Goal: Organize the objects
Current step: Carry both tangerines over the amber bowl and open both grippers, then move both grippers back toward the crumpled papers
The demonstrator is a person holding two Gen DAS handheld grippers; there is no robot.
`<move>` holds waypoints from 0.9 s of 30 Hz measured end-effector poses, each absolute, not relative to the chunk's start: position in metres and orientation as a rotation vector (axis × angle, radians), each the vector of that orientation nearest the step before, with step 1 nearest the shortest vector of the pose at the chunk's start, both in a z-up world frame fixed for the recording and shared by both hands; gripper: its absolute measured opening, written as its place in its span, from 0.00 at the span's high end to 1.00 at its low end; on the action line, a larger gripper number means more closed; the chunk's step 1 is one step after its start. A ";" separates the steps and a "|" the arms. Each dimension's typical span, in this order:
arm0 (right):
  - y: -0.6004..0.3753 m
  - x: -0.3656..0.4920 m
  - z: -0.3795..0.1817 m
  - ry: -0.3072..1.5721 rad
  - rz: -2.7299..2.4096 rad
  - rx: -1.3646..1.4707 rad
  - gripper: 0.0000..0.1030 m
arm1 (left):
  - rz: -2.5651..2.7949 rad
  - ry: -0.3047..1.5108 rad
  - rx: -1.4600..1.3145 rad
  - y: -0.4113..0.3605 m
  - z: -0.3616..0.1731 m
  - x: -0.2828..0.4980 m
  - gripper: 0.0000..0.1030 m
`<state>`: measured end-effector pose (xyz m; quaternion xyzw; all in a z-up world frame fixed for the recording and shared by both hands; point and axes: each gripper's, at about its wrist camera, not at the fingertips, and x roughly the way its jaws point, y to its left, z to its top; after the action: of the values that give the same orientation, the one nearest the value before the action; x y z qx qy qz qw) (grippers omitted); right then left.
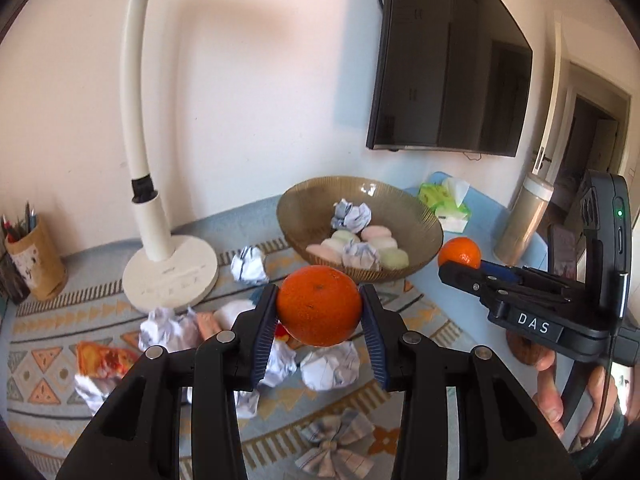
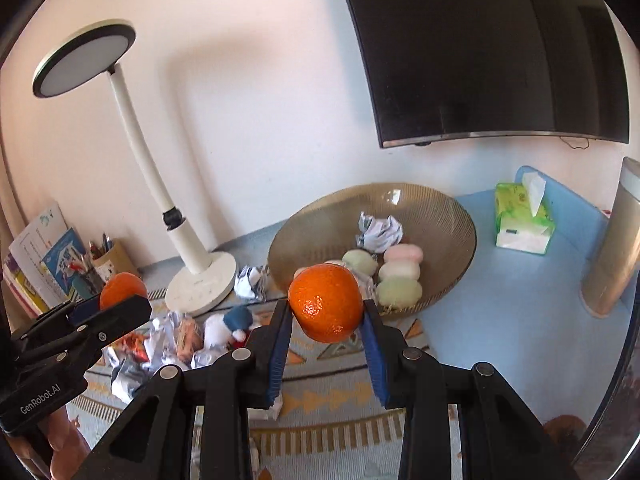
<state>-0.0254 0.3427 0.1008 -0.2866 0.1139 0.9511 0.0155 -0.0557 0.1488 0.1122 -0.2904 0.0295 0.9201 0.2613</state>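
Observation:
Each gripper holds an orange in the air above the patterned mat. My left gripper (image 1: 320,308) is shut on one orange (image 1: 318,306), which also shows at the left of the right wrist view as the left orange (image 2: 122,288). My right gripper (image 2: 326,310) is shut on a second orange (image 2: 325,303), seen small in the left wrist view as the right orange (image 1: 460,252). Behind both stands a ribbed brown bowl (image 1: 416,212) (image 2: 440,208) with pastel round cakes (image 2: 400,276) and crumpled paper (image 2: 380,230) inside.
Several crumpled paper balls (image 1: 248,266) and snack wrappers (image 1: 104,360) lie on the mat. A white desk lamp (image 1: 170,276) stands left, a pencil cup (image 1: 34,256) beyond it. A tissue pack (image 2: 522,220), a tall canister (image 1: 524,220) and a wall screen (image 2: 480,48) are at right. A checked bow (image 1: 336,444) lies near.

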 end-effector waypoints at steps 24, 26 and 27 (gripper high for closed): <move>0.344 -0.082 0.101 0.266 2.885 -0.977 0.38 | 2.556 -0.001 -0.706 0.171 0.122 -0.119 0.03; 0.332 -0.064 0.108 0.262 2.929 -0.964 0.35 | 2.585 0.029 -0.681 0.158 0.129 -0.096 0.03; 0.326 -0.054 0.110 0.258 2.955 -0.956 0.30 | 2.598 0.040 -0.666 0.149 0.132 -0.083 0.03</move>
<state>-0.0538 0.3258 0.1097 -0.3067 0.0827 0.9481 0.0127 -0.0831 0.1495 0.1319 -0.2417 0.0145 0.9432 0.2276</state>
